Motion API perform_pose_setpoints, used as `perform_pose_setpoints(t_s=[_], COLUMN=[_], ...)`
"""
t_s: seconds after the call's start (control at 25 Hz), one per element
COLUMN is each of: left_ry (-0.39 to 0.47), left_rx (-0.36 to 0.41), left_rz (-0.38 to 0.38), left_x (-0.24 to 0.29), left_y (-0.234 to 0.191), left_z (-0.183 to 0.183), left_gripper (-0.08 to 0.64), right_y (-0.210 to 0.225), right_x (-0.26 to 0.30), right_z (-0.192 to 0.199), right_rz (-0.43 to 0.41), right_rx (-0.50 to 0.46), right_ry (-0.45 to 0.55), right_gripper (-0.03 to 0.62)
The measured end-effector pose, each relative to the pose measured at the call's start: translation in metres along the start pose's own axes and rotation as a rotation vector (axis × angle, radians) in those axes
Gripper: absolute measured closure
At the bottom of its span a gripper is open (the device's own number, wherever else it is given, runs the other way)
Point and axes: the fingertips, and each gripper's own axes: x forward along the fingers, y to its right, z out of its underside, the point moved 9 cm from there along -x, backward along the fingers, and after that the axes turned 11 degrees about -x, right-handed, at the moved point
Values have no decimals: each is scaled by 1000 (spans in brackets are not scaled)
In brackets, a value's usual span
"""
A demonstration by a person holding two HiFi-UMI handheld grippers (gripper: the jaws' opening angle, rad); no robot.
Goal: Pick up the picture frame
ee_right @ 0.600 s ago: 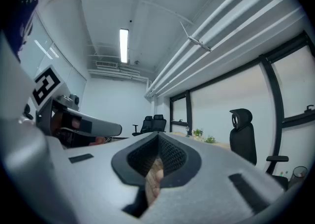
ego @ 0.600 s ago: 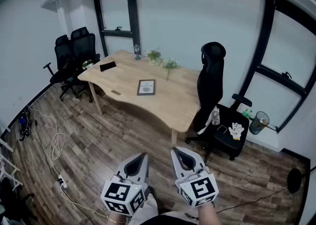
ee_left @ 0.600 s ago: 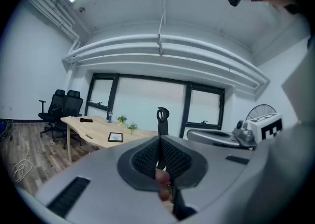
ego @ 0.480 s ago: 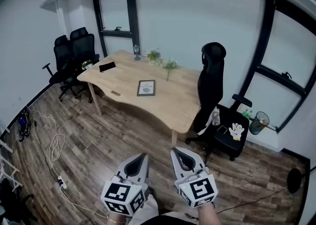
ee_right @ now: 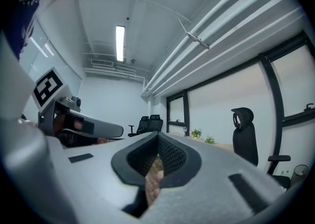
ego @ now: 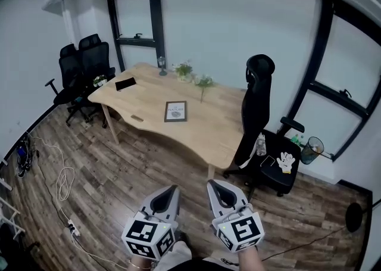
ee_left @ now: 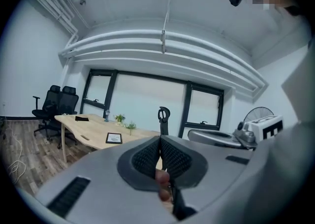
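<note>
A dark-framed picture frame point(ego: 175, 111) lies flat near the middle of the light wooden table point(ego: 220, 136); the left gripper view also catches the frame point(ee_left: 113, 138) far off. Both grippers are held low at the bottom of the head view, well short of the table. My left gripper point(ego: 169, 190) is shut with nothing between its jaws, and my right gripper point(ego: 213, 184) beside it is shut and empty too. In each gripper view the dark pads meet, left gripper point(ee_left: 160, 142) and right gripper point(ee_right: 157, 138).
A tall black office chair point(ego: 256, 109) stands at the table's right end, a second seat point(ego: 275, 165) with a white glove beside it. Two black chairs point(ego: 83, 64) sit at the far left. Small plants point(ego: 184, 71), a black tablet point(ego: 125, 84), and floor cables point(ego: 59, 180) are also there.
The view has shifted slightly: the table and chairs sit a little lower and further left in the head view. Both grippers keep their place and stay shut.
</note>
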Motion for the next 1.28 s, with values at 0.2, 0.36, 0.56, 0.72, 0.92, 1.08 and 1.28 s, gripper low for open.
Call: perform_pose_setpoints(t_s=[0.2, 0.36, 0.56, 0.72, 0.92, 1.08, 1.28], left_ry=[1, 7, 6, 9, -6, -31, -65], left_rx=[12, 7, 2, -8, -20, -17, -21], left_rz=[-3, -1, 10, 9, 30, 58, 89], left_x=[15, 24, 36, 46, 54, 61, 65], left_y=[-19, -36, -58, -74, -93, -107, -128], left_z=[-7, -15, -21, -30, -39, -45, -52], left_gripper=[554, 554, 552, 549, 477, 431, 402], right_y=[3, 2, 2, 4, 4, 3, -3], right_x=[26, 48, 73, 91, 111, 128, 147], right_z=[3, 6, 13, 13, 15, 15, 16], right_rz=[-4, -40, -60, -68, -73, -79, -79], right_rx=[1, 13, 22, 30, 42, 58, 68], right_ry=[-7, -25, -38, -50, -71, -87, -116], right_gripper=[591, 588, 583, 543, 501, 469, 448])
